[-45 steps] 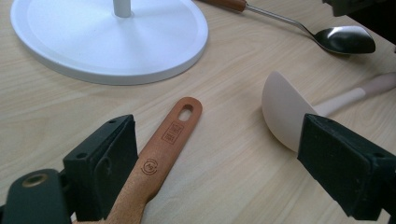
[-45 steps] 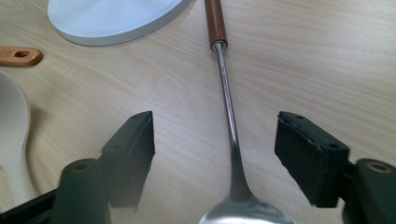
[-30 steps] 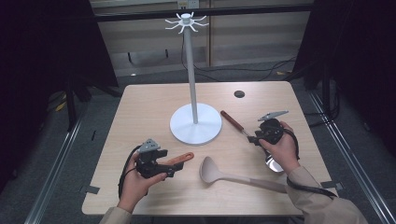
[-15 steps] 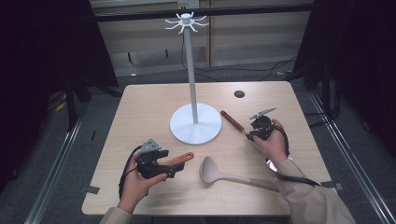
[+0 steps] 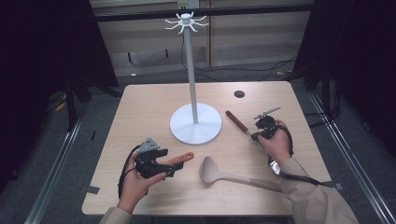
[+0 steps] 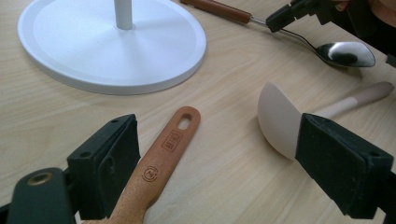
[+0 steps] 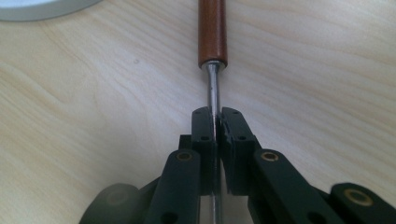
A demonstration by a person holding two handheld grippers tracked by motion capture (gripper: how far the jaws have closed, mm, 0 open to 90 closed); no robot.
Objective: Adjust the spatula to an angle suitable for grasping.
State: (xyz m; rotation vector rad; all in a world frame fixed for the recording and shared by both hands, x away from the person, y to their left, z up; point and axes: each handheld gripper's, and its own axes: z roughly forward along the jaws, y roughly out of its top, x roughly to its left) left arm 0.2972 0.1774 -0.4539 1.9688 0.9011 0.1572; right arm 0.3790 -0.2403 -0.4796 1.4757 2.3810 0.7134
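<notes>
step: picking up spoon | right gripper [image 7: 216, 128] clenched on spoon [image 6: 327, 46] shaft, spoon lying on worktop [image 5: 140, 107] beside stand [image 5: 195, 122] | left gripper [image 6: 219, 163] released, astride spatula handle [image 6: 161, 161] | next: likely lift, keeping grip firm

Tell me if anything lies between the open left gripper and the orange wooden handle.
Nothing visible does. The left gripper is open, and the orange wooden handle already lies on the table between its jaws. The pale ladle sits off to one side, clear of the handle.

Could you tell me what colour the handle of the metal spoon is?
Reddish-brown handle, clearest in the right gripper view.
</notes>
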